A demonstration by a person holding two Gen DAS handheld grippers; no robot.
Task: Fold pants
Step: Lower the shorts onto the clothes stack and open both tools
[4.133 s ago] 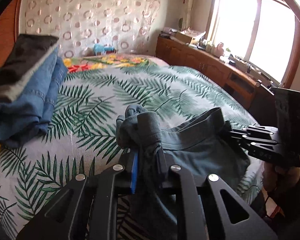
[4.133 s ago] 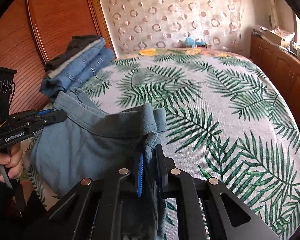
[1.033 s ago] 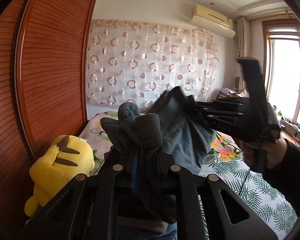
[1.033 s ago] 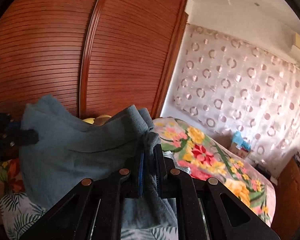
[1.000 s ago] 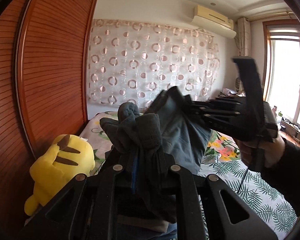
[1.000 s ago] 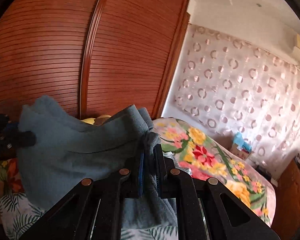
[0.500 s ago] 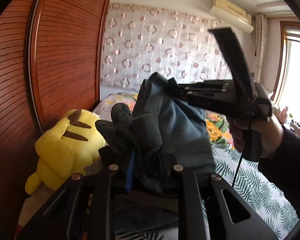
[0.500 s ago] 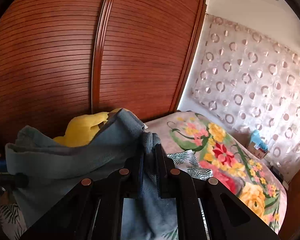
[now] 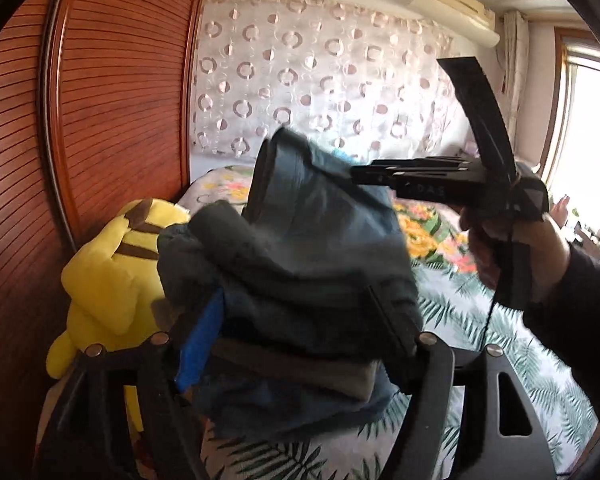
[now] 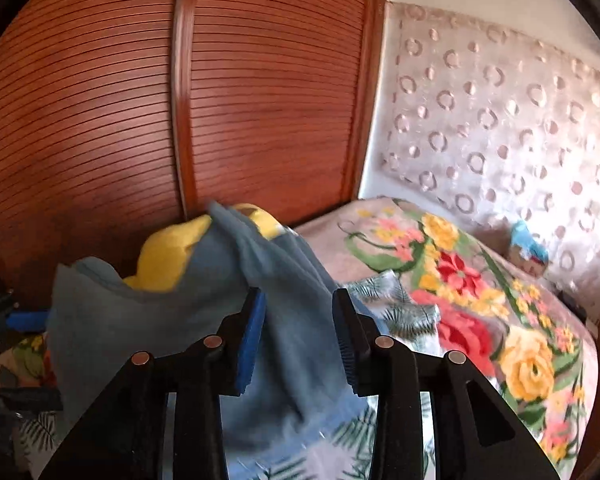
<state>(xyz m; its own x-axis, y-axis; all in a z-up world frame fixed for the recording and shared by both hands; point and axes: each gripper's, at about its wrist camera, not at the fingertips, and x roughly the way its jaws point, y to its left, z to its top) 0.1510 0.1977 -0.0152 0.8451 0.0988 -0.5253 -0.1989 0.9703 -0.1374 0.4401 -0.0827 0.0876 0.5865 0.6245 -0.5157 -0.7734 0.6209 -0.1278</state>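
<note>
The left claw [image 9: 300, 320] is spreading its jaws, with a bunch of the pants [image 9: 300, 264] lying loose between them and no longer pinched. The right claw [image 10: 300, 332] is also opening; blue cloth runs through its gap, clear of the pads. The pants sag over the bed [image 10: 480, 320], covering part of a yellow plush toy [image 9: 112, 272] at nine o'clock, beside the wooden wardrobe [image 10: 140, 120].
</note>
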